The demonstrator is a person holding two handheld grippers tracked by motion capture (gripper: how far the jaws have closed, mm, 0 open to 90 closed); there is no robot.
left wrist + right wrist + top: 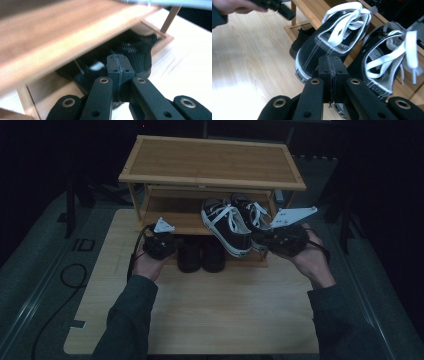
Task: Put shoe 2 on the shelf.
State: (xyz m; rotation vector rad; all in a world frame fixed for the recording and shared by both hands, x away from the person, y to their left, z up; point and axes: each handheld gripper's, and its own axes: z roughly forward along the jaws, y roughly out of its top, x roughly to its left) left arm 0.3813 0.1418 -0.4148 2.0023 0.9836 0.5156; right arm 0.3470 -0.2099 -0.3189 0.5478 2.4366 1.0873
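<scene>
A pair of black sneakers with white laces lies on the middle shelf of a wooden shoe rack [210, 181], heels toward me: one sneaker [226, 226] juts over the shelf edge, the other [248, 210] sits right of it. My right gripper [261, 240] is shut just at their heels; in the right gripper view its pads [329, 72] meet with nothing between, in front of the near sneaker [322, 47] and its mate [382, 67]. My left gripper [172, 243] is shut and empty before two black boots [201, 255], pads together [117, 67] facing the boots [140, 52].
The rack stands at the far side of a light wooden tabletop [225, 305]; its top shelf is bare. The middle shelf edge [62, 35] hangs close above the left gripper. A black cable [65, 280] trails off the table's left side. Dark surroundings beyond.
</scene>
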